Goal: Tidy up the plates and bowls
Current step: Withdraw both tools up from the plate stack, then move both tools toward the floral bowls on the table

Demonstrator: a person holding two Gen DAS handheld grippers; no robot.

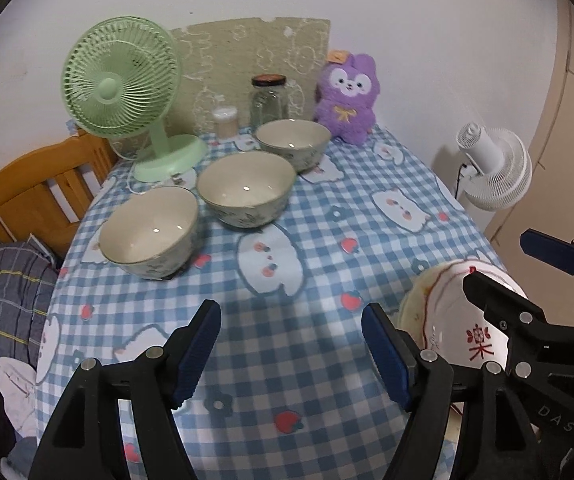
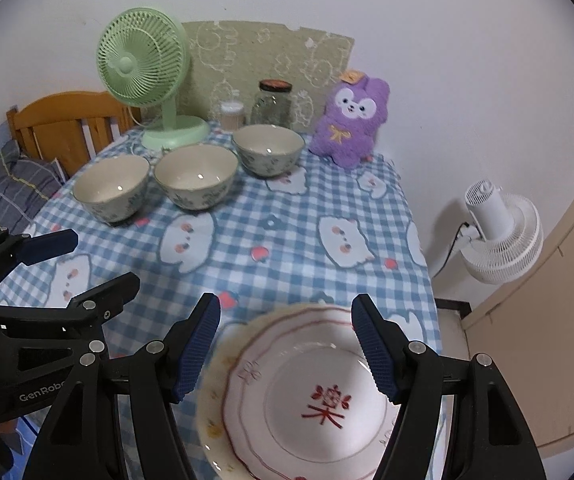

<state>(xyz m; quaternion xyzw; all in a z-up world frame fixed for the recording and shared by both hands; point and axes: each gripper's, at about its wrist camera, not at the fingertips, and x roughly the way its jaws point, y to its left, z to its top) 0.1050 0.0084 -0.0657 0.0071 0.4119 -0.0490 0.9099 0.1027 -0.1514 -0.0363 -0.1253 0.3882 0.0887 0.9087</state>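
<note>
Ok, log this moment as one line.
left tool: open, empty | right tool: open, above plates | three bowls: separate, unstacked

Green desk fan [image 1: 121,80] at back-left of blue checked tablecloth [image 1: 319,216]. Small lidded container [image 1: 225,122] right of fan base, touching nothing. Glass jar [image 1: 269,98] just right of container. Purple plush toy [image 1: 347,98] right of jar. Patterned beige panel [image 1: 247,52] against wall behind them. White fan [image 1: 495,168] off cloth's right edge. Wooden headboard [image 1: 43,184] left of cloth.

left gripper [image 1: 291,354] jaws apart, right gripper [image 2: 287,350] likewise (both empty), angled downward
</note>
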